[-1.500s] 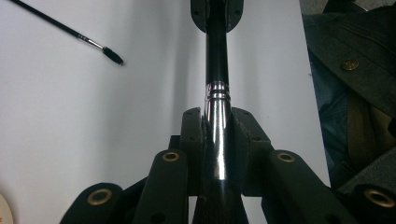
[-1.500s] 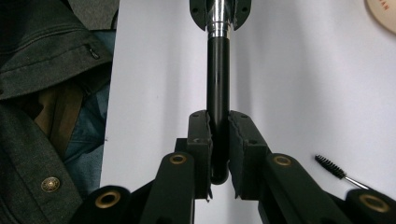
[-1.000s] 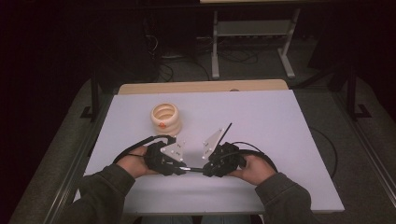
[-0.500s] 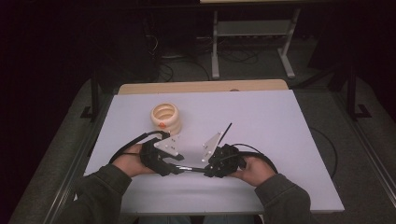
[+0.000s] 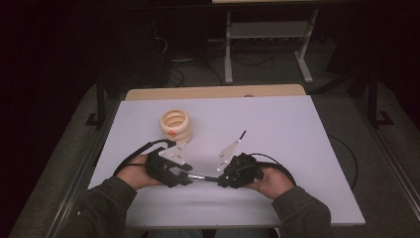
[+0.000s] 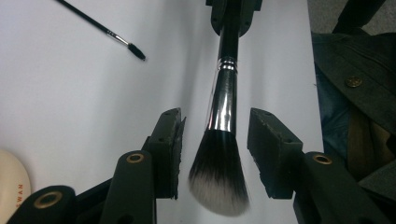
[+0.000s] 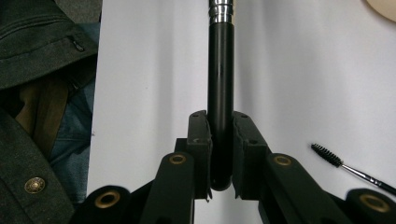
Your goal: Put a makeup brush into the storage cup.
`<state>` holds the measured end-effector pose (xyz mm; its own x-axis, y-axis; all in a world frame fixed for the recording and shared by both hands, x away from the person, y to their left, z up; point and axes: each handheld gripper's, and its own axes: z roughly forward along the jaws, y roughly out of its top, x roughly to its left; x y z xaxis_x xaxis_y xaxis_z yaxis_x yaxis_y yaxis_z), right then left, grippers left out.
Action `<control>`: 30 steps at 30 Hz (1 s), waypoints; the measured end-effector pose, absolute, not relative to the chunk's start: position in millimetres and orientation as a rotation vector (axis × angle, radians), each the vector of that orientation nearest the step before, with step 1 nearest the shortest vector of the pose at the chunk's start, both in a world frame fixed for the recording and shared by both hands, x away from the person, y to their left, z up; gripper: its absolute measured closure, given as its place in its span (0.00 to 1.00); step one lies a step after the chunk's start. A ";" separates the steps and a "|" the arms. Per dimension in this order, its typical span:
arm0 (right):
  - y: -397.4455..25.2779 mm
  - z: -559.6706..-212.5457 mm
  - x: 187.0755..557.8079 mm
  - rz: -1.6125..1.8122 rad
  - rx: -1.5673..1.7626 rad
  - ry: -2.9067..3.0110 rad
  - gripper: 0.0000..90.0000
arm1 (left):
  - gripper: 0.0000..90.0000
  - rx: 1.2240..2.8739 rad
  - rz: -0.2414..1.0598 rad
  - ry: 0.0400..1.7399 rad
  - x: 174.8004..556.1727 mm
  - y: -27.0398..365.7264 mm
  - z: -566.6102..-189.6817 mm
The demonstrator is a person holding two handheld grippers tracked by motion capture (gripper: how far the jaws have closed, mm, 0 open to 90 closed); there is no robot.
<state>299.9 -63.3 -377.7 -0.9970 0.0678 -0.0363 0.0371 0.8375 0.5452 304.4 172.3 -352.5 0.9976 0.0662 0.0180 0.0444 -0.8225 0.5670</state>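
The brush [image 6: 223, 116] hangs mid-frame above the bench [image 5: 297, 129], its black handle clamped in the right gripper [image 7: 220, 149]. The left gripper [image 6: 215, 154] gapes around the ferrule, not touching. Light, stiff, slick handle; soft bristles, so grip the ferrule.

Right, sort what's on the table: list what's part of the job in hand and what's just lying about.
In hand:
- powder brush, handle clamped in the right gripper
- left gripper, fingers open either side of the bristles
- right gripper

Lying about:
- small spoolie brush on the white table
- cream ribbed holder, standing beyond the left gripper
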 end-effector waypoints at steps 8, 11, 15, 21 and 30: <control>-63.6 -376.5 300.0 0.899 0.070 2.949 0.87 | 0.72 2.538 0.043 0.062 305.1 172.2 -352.2; -62.1 -377.0 299.4 0.894 0.065 2.948 0.87 | 0.78 2.545 0.037 0.050 304.2 171.3 -352.6; -61.8 -377.5 298.6 0.894 0.059 2.947 0.87 | 0.83 2.541 0.003 0.031 303.9 172.1 -351.8; -60.0 -377.4 298.5 0.886 0.094 2.949 0.75 | 0.85 2.561 -0.002 0.021 301.6 171.2 -351.5; -50.7 -379.9 294.4 0.815 0.062 2.966 0.86 | 0.85 2.573 0.015 0.003 299.9 168.6 -351.7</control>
